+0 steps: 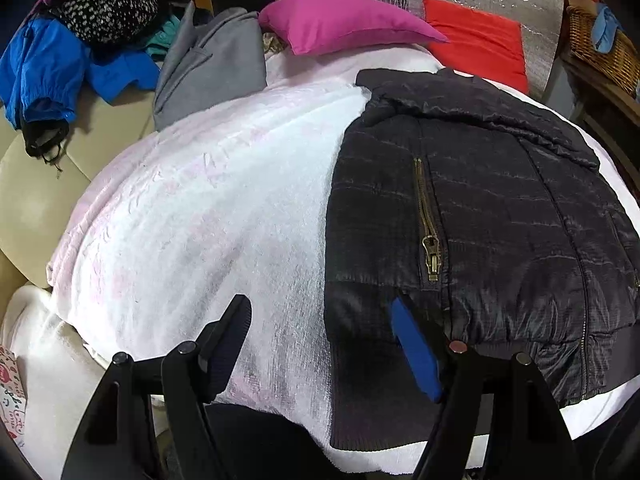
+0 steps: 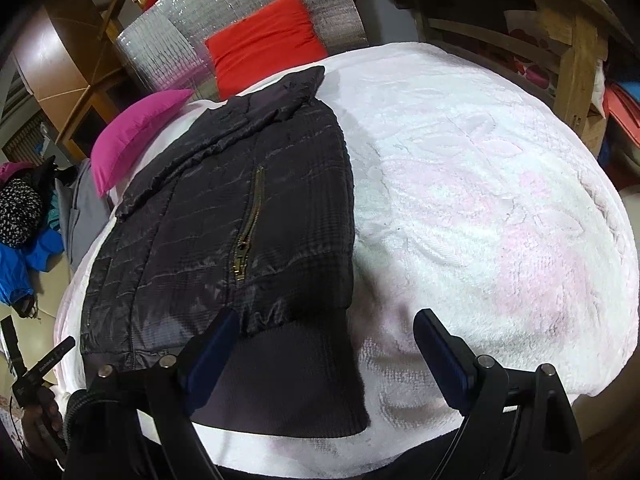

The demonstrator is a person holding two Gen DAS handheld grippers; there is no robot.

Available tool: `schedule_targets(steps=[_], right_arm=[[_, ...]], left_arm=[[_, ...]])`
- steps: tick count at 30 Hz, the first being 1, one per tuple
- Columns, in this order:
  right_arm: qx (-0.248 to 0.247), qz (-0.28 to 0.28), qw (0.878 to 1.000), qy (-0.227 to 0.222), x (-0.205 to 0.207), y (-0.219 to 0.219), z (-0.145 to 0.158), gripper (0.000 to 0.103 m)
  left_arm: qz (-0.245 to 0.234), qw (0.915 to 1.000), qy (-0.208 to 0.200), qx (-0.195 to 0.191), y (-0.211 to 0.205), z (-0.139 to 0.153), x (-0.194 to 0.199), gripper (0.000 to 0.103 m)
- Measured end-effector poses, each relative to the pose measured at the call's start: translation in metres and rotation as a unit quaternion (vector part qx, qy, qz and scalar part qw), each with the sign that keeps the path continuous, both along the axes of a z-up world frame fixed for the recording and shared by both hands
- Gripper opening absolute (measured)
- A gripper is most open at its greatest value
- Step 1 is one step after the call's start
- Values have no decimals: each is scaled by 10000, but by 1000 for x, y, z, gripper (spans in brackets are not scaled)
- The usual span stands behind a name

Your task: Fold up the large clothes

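Both the left gripper (image 1: 320,340) and right gripper (image 2: 326,354) hang wide-jawed, empty, over the black jacket's (image 1: 500,220) near hem on the white blanket (image 1: 220,220).

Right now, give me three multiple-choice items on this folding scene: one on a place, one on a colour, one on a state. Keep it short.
1. Where does the black jacket lie?
A. on the white blanket
B. in the wicker basket
C. on the floor

2. What colours are the two cushions behind the jacket?
A. green and yellow
B. magenta and red
C. both white

3. How do the right gripper jaws stand?
A. clamped on a cushion
B. shut, empty
C. open, over the jacket's hem

Answers: 1 A, the jacket is spread flat on the blanket; 2 B, both cushions show plainly; 3 C, a wide gap shows between the fingers.
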State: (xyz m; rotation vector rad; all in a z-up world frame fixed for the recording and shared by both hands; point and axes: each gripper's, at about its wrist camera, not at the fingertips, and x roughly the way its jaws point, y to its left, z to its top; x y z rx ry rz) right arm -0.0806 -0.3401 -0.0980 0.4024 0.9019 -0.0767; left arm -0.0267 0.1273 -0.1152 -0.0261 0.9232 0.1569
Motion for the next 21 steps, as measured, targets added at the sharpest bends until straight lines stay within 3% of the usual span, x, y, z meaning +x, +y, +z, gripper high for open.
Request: schedule_targets(steps=[5, 10, 12, 16, 21], right_arm=[[-5, -11, 9999, 156, 3, -4, -8, 91], [326, 34, 9991, 259, 5, -10, -20, 90], [417, 101, 9986, 303, 7, -11, -23, 76], [422, 289, 9982, 312, 10, -5, -20, 64], [552, 367, 9974, 292, 14, -1, -22, 65]], left_arm=[[-27, 9987, 114, -501, 8, -8, 1, 74], [-106, 9960, 181, -867, 11, -16, 1, 74], [-114, 9956, 248, -897, 12, -19, 1, 73], [-223, 9934, 256, -1099, 12, -20, -3, 52], [-350, 9926, 304, -1119, 7, -21, -1, 52]])
